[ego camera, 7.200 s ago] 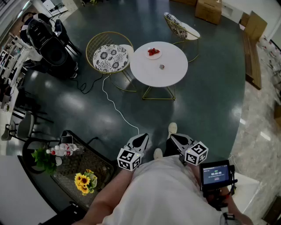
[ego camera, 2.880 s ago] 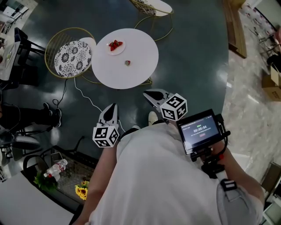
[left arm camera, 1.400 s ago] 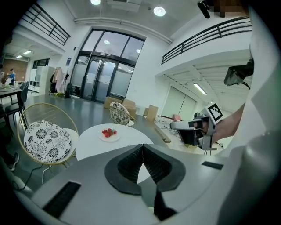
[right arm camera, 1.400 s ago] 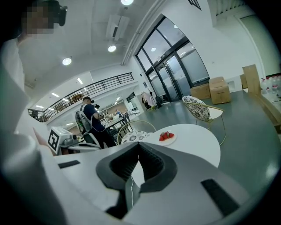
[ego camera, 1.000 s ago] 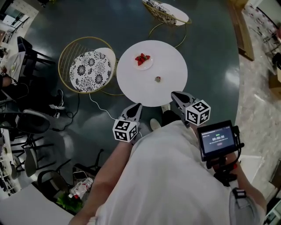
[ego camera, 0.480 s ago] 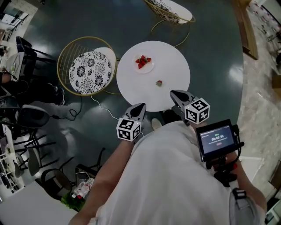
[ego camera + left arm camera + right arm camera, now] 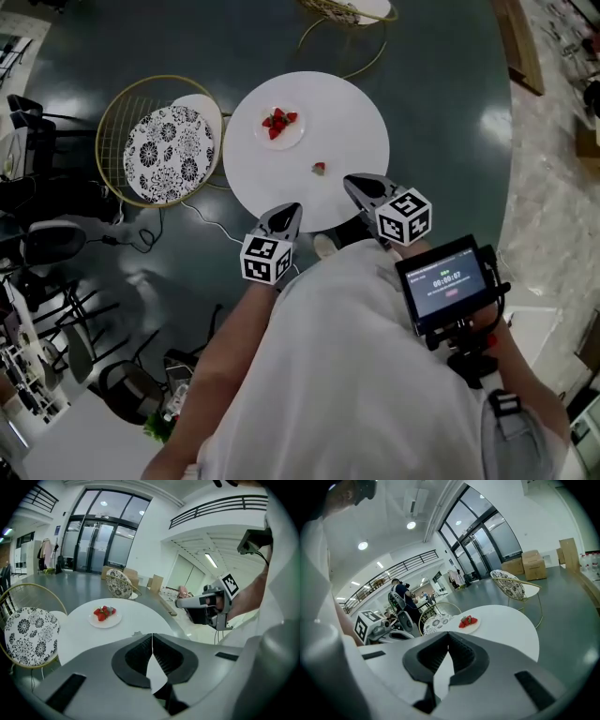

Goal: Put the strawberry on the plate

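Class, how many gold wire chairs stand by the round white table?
2. One chair stands at the table's left side, close against it. The other chair stands off its far side. More may be out of view.

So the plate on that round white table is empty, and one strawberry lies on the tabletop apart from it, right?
Not quite. The plate is not empty: the head view shows several strawberries on it. One strawberry does lie on the round white table, apart from it.
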Tool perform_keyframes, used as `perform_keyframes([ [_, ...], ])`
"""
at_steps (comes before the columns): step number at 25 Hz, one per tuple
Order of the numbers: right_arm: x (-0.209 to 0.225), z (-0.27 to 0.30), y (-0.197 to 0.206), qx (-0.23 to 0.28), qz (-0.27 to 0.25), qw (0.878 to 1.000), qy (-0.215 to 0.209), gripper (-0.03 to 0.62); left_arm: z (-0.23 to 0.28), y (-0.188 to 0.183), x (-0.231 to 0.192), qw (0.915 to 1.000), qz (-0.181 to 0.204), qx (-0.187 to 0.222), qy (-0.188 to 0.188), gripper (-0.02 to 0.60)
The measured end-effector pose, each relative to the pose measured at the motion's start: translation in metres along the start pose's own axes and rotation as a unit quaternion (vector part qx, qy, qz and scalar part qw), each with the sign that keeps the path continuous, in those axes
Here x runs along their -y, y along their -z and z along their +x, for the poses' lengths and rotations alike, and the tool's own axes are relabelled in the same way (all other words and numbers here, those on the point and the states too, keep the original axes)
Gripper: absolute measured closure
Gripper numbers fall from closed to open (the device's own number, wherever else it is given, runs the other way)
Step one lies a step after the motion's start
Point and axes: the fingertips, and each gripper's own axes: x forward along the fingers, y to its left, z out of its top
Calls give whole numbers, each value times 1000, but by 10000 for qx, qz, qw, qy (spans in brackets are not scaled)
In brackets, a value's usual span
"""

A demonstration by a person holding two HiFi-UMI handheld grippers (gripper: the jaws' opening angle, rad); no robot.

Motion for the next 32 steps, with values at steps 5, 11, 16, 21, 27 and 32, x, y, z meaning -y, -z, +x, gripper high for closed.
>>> perform_keyframes([
  [5, 15, 8, -2, -85, 168, 9998, -33, 586, 23, -6, -8, 9997, -2, -250, 8, 572],
  [11, 33, 20, 0, -169, 267, 9995, -55, 586, 50, -12, -21, 9988, 155, -468, -69, 572],
  [16, 31, 17, 5, -214, 334, 9992, -46, 586, 56, -9, -16, 9977, 273, -617, -23, 572],
  [21, 34, 14, 9, -264, 407, 9988, 11, 586, 63, -5, -12, 9965, 340, -758, 63, 572],
  [27, 37, 12, 14, -277, 517, 9983, 50, 586, 78, 2, -10, 9933, 473, -1038, 185, 571],
  [32, 34, 10, 20, -318, 591, 9977, 93, 586, 85, 2, -14, 9901, 617, -1241, 202, 571],
])
